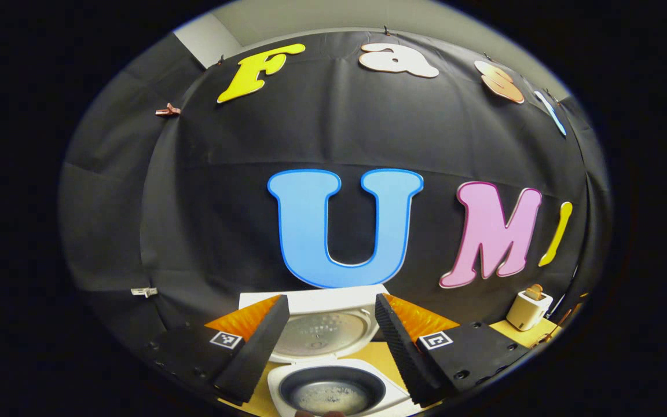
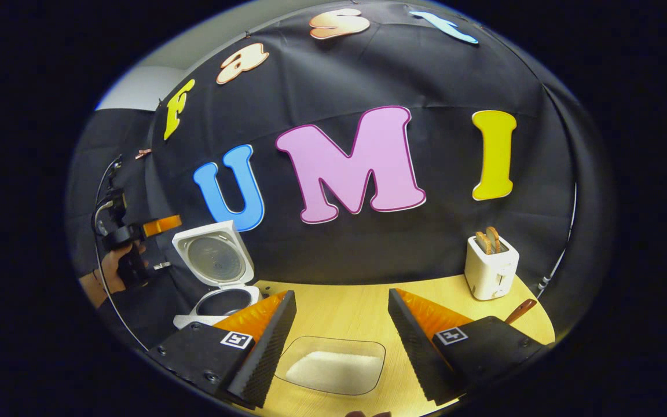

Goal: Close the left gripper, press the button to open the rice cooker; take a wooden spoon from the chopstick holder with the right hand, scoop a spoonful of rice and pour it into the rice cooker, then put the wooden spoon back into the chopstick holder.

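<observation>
The counter [image 2: 345,307] carries the rice cooker [image 2: 217,278] at left centre of the right gripper view, its lid raised and pot bare, so the button step looks done. A clear tray of rice [image 2: 333,364] lies at bottom centre between the right tongs [image 2: 339,341], which stand apart and empty. The left tongs [image 1: 325,341], apart too, hang over the cooker. A wooden spoon [image 2: 520,311] handle pokes up at lower right; fetching it seems next.

open rice cooker [image 2: 217,278] left, toaster [image 2: 490,269] right, bare table [image 2: 345,315] between
</observation>
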`<action>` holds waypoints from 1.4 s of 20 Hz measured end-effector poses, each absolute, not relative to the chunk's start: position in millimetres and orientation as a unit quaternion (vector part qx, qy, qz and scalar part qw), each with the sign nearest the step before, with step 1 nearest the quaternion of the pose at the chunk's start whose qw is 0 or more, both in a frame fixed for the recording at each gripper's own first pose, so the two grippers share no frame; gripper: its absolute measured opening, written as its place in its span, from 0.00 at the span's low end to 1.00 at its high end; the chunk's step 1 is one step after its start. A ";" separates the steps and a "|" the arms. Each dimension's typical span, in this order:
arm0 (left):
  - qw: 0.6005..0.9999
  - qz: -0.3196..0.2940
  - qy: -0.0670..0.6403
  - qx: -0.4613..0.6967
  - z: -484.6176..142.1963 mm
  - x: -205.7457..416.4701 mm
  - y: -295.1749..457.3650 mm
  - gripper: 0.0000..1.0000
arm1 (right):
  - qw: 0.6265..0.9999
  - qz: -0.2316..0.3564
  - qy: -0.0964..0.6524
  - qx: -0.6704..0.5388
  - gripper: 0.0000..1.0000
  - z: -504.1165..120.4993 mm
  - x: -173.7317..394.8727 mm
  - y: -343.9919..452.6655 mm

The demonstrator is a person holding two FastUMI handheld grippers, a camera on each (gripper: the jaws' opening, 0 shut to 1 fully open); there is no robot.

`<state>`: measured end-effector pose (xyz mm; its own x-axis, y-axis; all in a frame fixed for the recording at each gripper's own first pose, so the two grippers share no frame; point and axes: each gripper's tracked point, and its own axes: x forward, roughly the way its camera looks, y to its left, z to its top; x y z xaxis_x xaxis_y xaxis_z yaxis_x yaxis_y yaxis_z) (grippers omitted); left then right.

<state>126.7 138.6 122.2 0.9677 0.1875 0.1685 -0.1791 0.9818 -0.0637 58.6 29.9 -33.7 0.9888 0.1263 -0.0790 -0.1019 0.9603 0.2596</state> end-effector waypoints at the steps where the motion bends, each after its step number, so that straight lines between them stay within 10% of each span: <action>1: 0.991 0.094 -0.089 -0.021 127.3 135.6 142.2 0.95 | 0.989 0.058 0.050 0.126 0.98 -34.8 57.8 31.8; 16: 0.988 0.152 0.007 0.002 97.5 246.5 192.8 0.95 | 0.991 0.013 0.047 0.124 0.98 -28.6 49.0 4.8; 28: 0.990 0.133 0.023 -0.033 52.2 177.7 145.9 0.97 | 0.987 0.027 0.058 0.147 0.98 -40.9 63.1 3.5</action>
